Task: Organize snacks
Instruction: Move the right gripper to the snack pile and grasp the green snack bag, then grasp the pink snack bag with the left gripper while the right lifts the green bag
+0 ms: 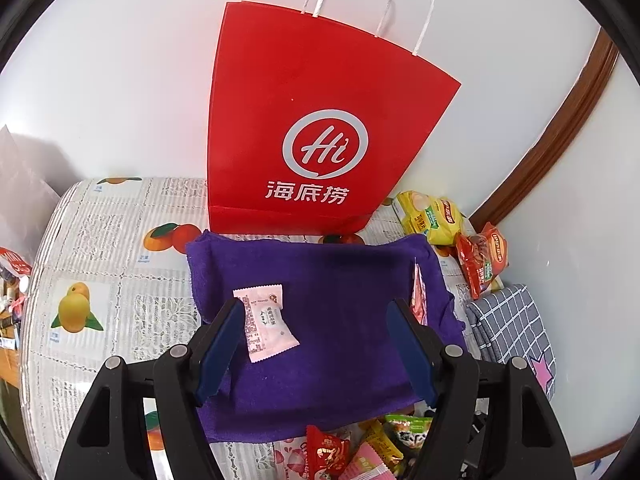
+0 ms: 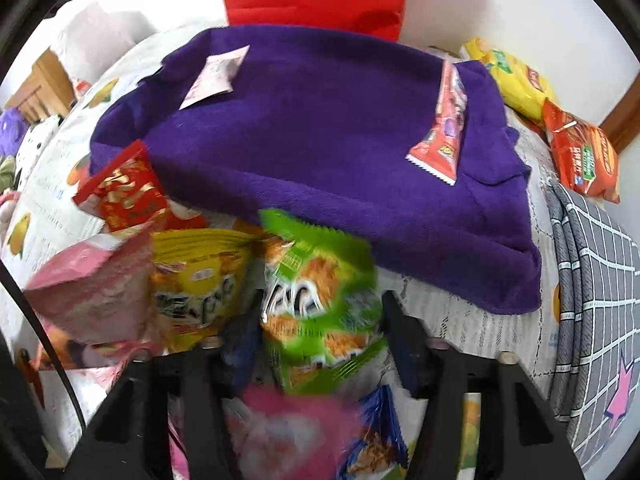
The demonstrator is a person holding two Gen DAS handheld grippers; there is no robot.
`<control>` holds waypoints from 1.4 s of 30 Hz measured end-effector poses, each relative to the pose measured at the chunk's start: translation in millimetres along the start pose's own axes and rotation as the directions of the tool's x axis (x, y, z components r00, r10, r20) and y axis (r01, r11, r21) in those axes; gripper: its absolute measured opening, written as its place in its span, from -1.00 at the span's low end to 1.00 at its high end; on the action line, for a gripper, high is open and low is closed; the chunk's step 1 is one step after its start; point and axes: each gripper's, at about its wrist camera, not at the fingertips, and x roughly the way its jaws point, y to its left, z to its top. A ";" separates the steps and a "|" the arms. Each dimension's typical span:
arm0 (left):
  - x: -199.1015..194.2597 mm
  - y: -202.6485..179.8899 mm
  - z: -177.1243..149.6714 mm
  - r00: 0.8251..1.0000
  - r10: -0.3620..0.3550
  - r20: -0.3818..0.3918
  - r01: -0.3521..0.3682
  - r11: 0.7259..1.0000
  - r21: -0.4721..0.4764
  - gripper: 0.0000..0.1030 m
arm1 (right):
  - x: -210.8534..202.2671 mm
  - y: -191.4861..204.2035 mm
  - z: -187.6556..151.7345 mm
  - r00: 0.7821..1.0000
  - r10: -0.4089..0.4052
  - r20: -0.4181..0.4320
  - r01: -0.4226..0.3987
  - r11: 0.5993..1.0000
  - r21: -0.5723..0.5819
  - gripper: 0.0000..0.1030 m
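Note:
A purple towel (image 1: 328,320) lies on the table in front of a red paper bag (image 1: 320,128). A pale pink snack packet (image 1: 266,322) lies on its left part and a red packet (image 1: 418,300) on its right edge. My left gripper (image 1: 316,324) is open above the towel, its left finger beside the pink packet. In the right wrist view, my right gripper (image 2: 320,320) is open around a green snack packet (image 2: 320,300) in a heap of snacks, with the towel (image 2: 320,120), pink packet (image 2: 212,76) and red packet (image 2: 444,128) beyond it.
The heap holds a yellow packet (image 2: 200,280), a red packet (image 2: 124,192), a pink bag (image 2: 92,292) and a blue packet (image 2: 376,444). Yellow (image 1: 432,216) and orange-red (image 1: 482,258) bags lie at back right. A grey checked cloth (image 2: 592,300) is at right.

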 end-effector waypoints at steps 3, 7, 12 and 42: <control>-2.4 -2.1 -0.2 1.000 0.007 0.007 -0.007 1.000 0.008 0.39 | -13.8 -11.8 -7.7 0.999 0.008 0.039 -0.010 0.999 0.042 -0.19; -4.5 -6.7 -1.1 1.000 0.023 0.013 -0.023 1.000 0.017 0.39 | -43.7 -32.9 -18.5 0.993 -0.016 0.117 0.002 0.993 0.116 -0.19; -6.1 -19.0 -5.7 0.999 0.049 0.008 -0.049 0.998 0.044 0.39 | -78.7 -64.6 -43.0 0.977 -0.095 0.189 0.052 0.974 0.222 -0.18; -30.8 -42.8 -165.1 0.991 0.066 -0.112 -0.045 0.983 0.178 0.53 | -48.9 -91.8 -133.3 0.967 -0.081 0.243 -0.027 0.912 0.410 -0.15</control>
